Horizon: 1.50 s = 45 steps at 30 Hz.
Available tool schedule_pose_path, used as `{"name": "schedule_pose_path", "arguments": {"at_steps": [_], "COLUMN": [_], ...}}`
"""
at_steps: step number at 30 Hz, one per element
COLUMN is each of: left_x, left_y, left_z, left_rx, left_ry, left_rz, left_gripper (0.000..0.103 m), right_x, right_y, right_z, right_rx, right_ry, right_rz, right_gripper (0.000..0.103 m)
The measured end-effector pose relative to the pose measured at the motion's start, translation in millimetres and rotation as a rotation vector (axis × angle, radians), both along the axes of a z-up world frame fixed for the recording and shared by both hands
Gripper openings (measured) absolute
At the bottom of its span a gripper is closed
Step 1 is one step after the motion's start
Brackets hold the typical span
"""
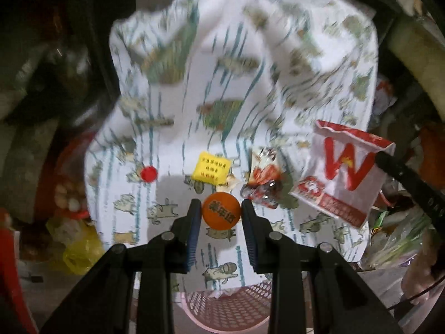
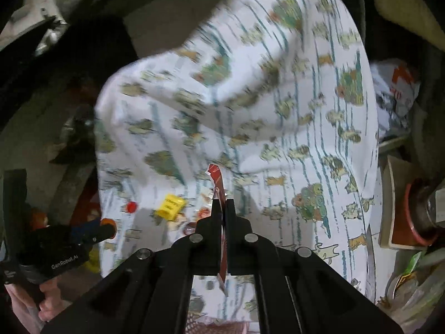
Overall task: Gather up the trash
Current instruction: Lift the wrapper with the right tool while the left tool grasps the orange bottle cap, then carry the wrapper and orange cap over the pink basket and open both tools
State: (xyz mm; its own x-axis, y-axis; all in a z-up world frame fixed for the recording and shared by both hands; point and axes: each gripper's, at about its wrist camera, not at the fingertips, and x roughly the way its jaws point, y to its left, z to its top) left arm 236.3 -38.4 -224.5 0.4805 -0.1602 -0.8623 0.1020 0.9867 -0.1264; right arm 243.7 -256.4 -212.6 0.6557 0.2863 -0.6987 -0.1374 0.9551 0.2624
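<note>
The collecting is sitting partway, by my reading: two pieces are being held off the printed cloth [image 1: 236,83] while several are lying on it waiting. Taking the yellow packet [image 1: 212,170] as the marker and going left to right, a red bottle cap [image 1: 148,173] is lying well to its left, a crumpled red wrapper [image 1: 264,181] is lying just to its right, and a pink mesh basket [image 1: 228,306] is showing below, at the cloth's near edge.

The left gripper [image 1: 221,211] is clamping an orange cap [image 1: 221,213], just below the packet, between partly spread pads. The right gripper [image 2: 222,204] is pinching, jaws together, a red-and-white bag [image 1: 345,172] right of the packet.
</note>
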Motion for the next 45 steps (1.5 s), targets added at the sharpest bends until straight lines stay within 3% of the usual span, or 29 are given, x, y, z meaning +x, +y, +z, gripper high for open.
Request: {"name": "schedule_pose_path", "arguments": {"at_steps": [4,9,20,27,34,45], "left_x": [-29.4,-67.6,-129.1,-138.8,-139.6,-125.7], "left_y": [8.2,25.4,43.5,43.0,40.3,35.3], "left_z": [32.7,53.3,35.5,7.8,-23.2,-91.7], "left_rx": [-0.035,-0.068,-0.126,-0.138,-0.141,-0.145], "left_ry": [-0.052,-0.091,-0.056,-0.012,0.053,0.232], "left_rz": [0.022,0.069,0.121,0.122,0.113,0.124], "left_gripper": [0.027,0.027,0.027,0.027,0.027,0.027], "right_x": [-32.0,-74.5,-147.9,-163.4,-160.7,-149.8], "right_y": [10.8,16.8,45.8,56.1,63.9,68.0], "right_z": [22.1,34.1,33.5,4.1,-43.4,-111.9], "right_rx": [0.023,0.06,0.019,-0.024,-0.064,-0.082], "right_ry": [-0.031,-0.043,-0.038,0.014,0.127,0.308], "right_rz": [0.01,0.008,0.051,0.043,0.074,0.085], "right_gripper": [0.003,0.003,0.003,0.003,0.003,0.003]}}
